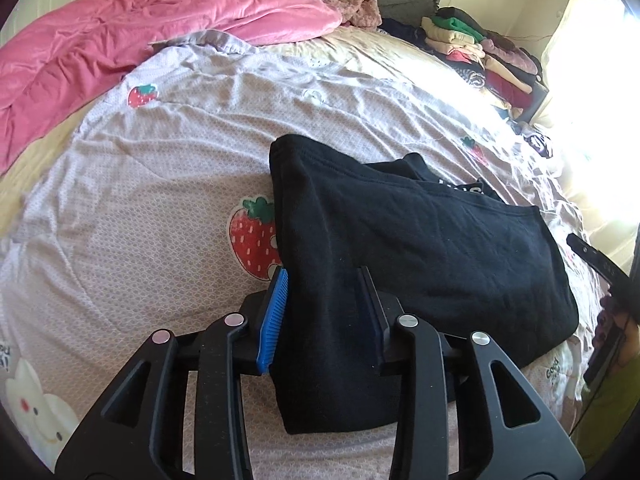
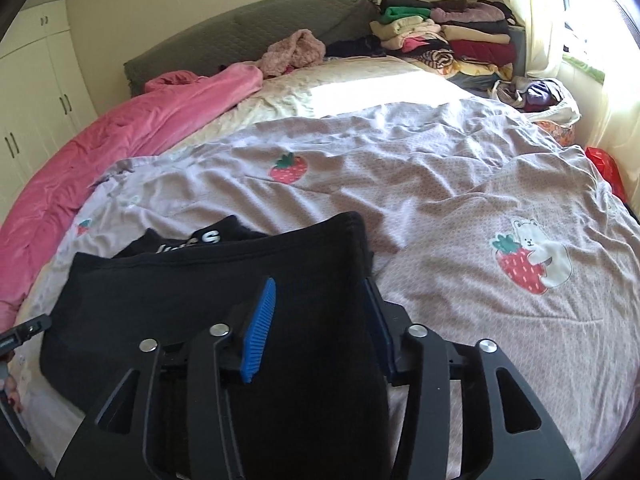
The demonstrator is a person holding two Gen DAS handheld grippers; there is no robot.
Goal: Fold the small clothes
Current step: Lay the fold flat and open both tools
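Two grippers here, both with jaws spread wide and straddling the near edge of the black sweatshirt (image 1: 400, 240) lying partly folded on the strawberry bedsheet (image 1: 160, 184). Left gripper (image 1: 326, 300) sits over the left fold, right gripper (image 2: 320, 320) over the right one; neither's pinching anything. Fabric looks soft, thickish and floppy, so I'd grab the doubled near corners.

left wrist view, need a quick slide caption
Left gripper open astride the near-left edge of a folded black garment on a strawberry-print bedsheet.
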